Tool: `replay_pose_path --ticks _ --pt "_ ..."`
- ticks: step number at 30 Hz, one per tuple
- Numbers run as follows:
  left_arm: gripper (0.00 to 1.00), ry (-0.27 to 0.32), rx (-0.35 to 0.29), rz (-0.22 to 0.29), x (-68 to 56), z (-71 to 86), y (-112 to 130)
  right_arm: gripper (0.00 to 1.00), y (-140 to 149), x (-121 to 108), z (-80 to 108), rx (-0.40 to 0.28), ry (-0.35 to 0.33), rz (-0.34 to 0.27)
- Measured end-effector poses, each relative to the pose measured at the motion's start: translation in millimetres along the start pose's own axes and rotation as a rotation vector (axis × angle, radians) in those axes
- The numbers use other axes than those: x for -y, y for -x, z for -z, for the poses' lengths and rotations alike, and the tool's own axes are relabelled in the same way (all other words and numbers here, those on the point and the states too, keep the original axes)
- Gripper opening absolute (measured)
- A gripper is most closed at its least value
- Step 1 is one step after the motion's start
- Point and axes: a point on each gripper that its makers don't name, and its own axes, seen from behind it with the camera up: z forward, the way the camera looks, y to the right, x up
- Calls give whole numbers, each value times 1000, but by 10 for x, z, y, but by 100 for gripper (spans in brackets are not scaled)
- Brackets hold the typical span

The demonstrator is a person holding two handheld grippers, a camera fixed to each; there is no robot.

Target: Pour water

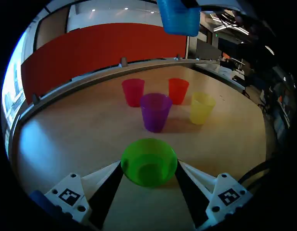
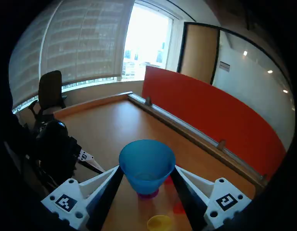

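Separately, green cup (image 1: 149,162) gripped, blue cup (image 2: 147,164) aloft

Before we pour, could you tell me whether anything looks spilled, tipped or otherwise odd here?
Nothing stands out. The pink cup, purple cup, orange cup and yellow cup stand upright on the table, no spill visible. The green cup and blue cup are held upright.
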Motion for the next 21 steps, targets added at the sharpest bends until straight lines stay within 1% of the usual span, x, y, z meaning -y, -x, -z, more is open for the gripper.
replay_pose_path --ticks 9,15,21 --pt "90 -9 18 -6 16 -19 31 89 11 10 14 -2 -4 5" --pt "90 -11 26 -25 31 5 56 89 15 9 26 -4 -6 7" --pt "90 -16 41 -20 52 6 123 89 11 21 26 -5 -9 9"
